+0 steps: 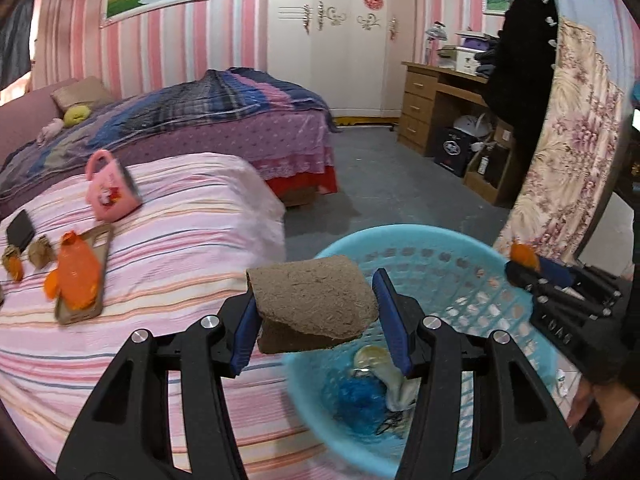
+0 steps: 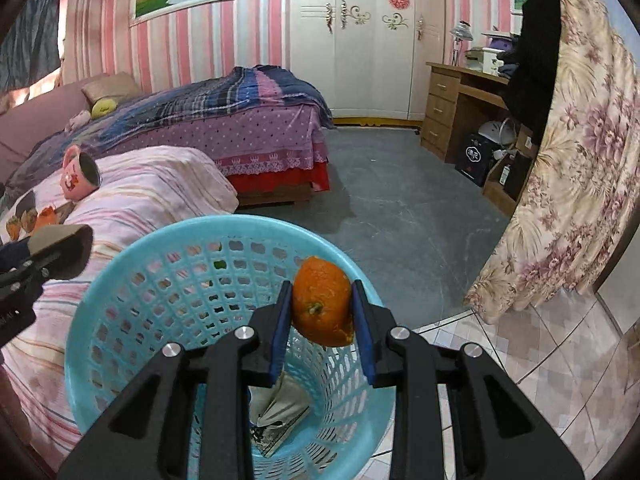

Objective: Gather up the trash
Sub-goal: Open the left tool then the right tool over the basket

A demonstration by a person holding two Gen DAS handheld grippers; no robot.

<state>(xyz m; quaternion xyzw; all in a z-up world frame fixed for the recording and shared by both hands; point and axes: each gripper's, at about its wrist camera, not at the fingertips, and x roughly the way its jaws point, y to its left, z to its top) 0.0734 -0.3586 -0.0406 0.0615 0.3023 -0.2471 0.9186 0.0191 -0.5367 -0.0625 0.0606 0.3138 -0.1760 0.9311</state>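
Left gripper: partly closed, pads pressed on both edges of a folded brown cardboard scrap, carried just over the near-left rim of the blue basket. Right gripper: narrower, clamped on one piece of orange peel, hung directly above the basket mouth. One item per tong, two in all.

Judged the cardboard light and fairly stiff, with a rough surface unlikely to slip. Gripped across the fold at the edges, which looked sound. Likely to drop flat on release, though could catch on the rim from that spot. Judged the peel light, curved and a little springy, with a waxy skin. Pinched across its width, which suited it. Too hard a squeeze could have cracked or bent it.

One basket, on the floor right of the striped bed. Seen inside: a blue crumpled wad, some pale scraps and a folded printed paper. Exact count not clear.

Left on the far-left of the bed: at least three orange peel pieces, the largest lying on a flat tan tray-like thing, and two brown crumpled lumps beside them. Also one pink mug tipped on its side and one flat black item, probably not trash.
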